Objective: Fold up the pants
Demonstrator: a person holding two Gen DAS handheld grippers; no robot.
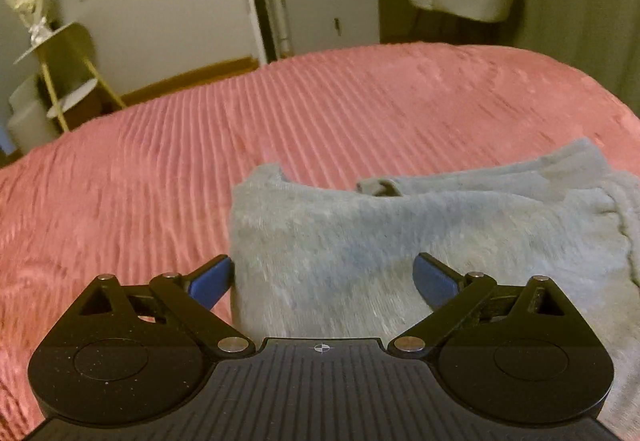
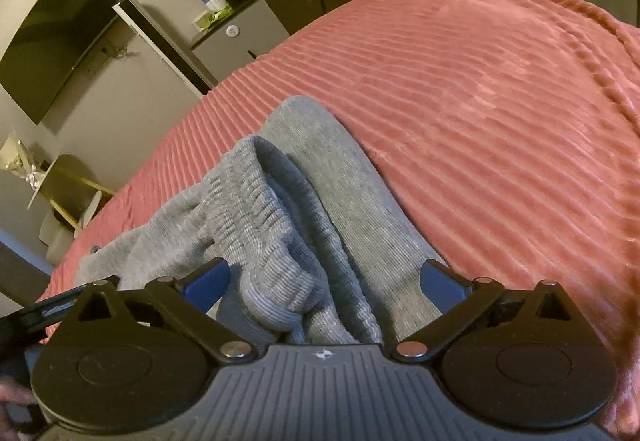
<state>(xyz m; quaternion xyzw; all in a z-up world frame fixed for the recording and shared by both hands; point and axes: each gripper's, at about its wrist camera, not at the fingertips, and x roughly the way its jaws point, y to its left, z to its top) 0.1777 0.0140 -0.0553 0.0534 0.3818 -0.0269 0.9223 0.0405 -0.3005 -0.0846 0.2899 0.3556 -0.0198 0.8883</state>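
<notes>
Pants amid open bedspread

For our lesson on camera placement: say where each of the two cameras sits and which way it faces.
Left wrist: on the left gripper, facing forward and down over the folded grey pants; its open blue fingers show.
Right wrist: on the right gripper, tilted, over the pants' ribbed waistband; open fingers and a hand at the edge show.
Both share: the pants, pink bedspread, cabinet.

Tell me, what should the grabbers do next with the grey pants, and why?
Probably the right gripper should close on the ribbed waistband bunched between its open fingers and pull it flat. The pants lie folded on the pink bedspread, but that end looks rumpled. The left gripper is open, holding nothing.
</notes>
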